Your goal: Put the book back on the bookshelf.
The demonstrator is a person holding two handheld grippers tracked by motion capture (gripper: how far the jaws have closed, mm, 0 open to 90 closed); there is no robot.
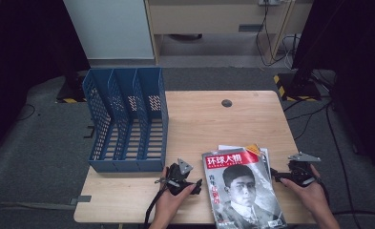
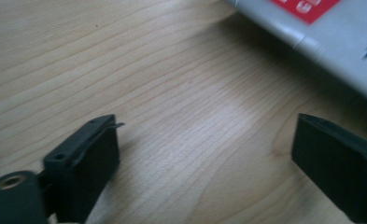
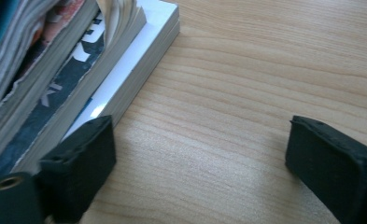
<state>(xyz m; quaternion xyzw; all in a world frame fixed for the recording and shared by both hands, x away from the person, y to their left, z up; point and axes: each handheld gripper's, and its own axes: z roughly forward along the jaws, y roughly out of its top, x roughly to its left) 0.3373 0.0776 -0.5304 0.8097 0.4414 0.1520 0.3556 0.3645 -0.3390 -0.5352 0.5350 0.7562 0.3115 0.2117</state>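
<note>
With both tongs, left tongs (image 1: 194, 185) and right tongs (image 1: 276, 177), held wide apart and empty, the magazine stack (image 1: 242, 188) is best approached squarely from its edges.

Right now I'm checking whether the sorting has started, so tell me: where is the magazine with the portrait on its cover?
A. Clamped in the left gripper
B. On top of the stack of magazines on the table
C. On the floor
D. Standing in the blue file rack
B: the magazine lies on top of the stack on the table, between two open grippers, outside the file rack.
</note>
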